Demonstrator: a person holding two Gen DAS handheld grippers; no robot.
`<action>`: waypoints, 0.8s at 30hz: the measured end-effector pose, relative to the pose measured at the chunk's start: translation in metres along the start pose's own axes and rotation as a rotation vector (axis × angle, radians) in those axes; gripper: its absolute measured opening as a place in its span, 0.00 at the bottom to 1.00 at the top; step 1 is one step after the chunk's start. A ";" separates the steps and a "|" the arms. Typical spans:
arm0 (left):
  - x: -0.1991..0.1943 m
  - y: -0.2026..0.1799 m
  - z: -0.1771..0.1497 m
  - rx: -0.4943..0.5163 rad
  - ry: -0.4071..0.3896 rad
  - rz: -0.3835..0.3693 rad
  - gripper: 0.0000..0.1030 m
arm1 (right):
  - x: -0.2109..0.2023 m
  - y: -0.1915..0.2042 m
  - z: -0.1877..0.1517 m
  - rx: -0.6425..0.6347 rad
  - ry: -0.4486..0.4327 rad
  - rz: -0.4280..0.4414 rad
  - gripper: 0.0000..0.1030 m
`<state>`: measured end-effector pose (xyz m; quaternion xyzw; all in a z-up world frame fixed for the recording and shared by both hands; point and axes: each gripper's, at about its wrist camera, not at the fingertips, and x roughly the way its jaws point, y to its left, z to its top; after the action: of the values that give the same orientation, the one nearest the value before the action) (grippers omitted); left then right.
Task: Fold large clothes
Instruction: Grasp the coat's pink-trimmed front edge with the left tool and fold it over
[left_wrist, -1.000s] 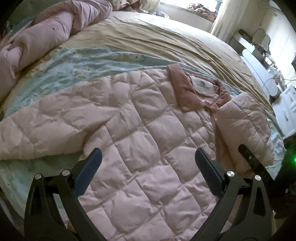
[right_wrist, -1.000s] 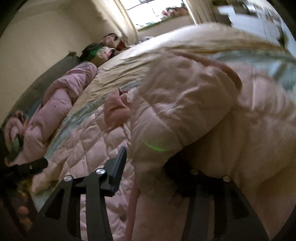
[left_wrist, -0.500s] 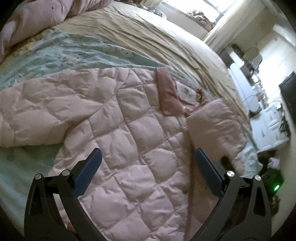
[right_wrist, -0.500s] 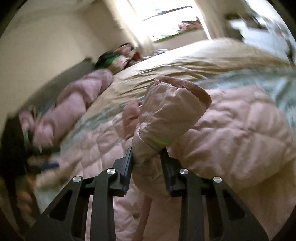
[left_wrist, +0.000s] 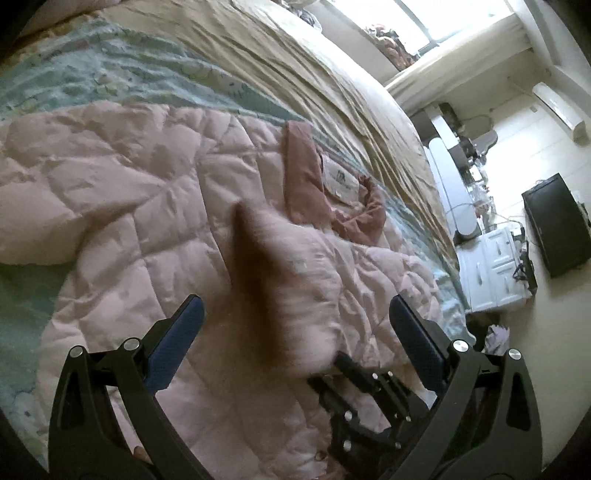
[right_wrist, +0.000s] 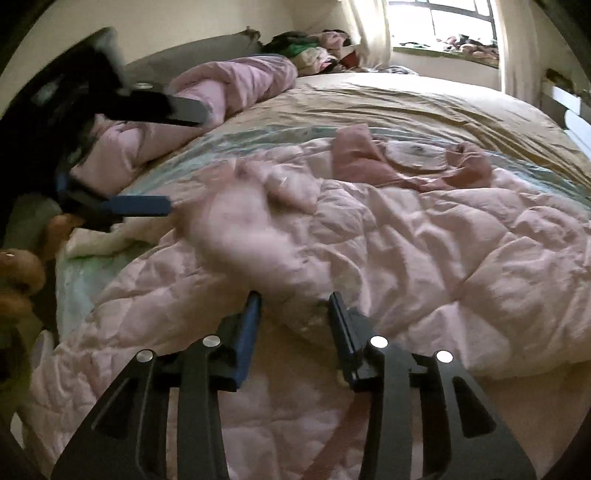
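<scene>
A pale pink quilted jacket (left_wrist: 155, 206) with a darker pink collar (left_wrist: 306, 192) lies spread front-up on the bed. My left gripper (left_wrist: 295, 321) is open and empty, hovering over the jacket's lower body. My right gripper (right_wrist: 293, 310) is shut on the jacket's right sleeve (right_wrist: 243, 240), which lies blurred across the chest. The right gripper also shows in the left wrist view (left_wrist: 354, 373), low between my left fingers. The left gripper shows in the right wrist view (right_wrist: 147, 155) at far left. The jacket's other sleeve (left_wrist: 55, 177) stretches out to the left.
The bed has a beige sheet (left_wrist: 314, 85) and a pale green patterned cover (left_wrist: 110, 81). A bundled pink duvet (right_wrist: 229, 88) lies by the headboard. White drawers (left_wrist: 495, 269) and a black screen (left_wrist: 557, 225) stand beyond the bed's right edge.
My right gripper has carried the right sleeve from the jacket's side inward across its chest and lowered it. The left gripper has stayed open and swung its view rightward.
</scene>
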<state>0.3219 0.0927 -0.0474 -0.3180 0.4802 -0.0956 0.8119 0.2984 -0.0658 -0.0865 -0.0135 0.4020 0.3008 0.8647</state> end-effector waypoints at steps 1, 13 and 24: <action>0.005 0.001 -0.001 -0.005 0.012 -0.001 0.91 | 0.001 0.003 -0.001 -0.001 0.009 0.015 0.45; 0.062 0.015 -0.031 0.001 0.133 0.067 0.91 | -0.067 -0.045 -0.012 0.197 -0.109 -0.067 0.55; 0.035 -0.018 -0.036 0.228 -0.012 0.141 0.11 | -0.123 -0.104 -0.033 0.295 -0.174 -0.254 0.55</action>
<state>0.3129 0.0474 -0.0733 -0.1895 0.4826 -0.0905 0.8503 0.2694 -0.2225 -0.0451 0.0888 0.3608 0.1273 0.9196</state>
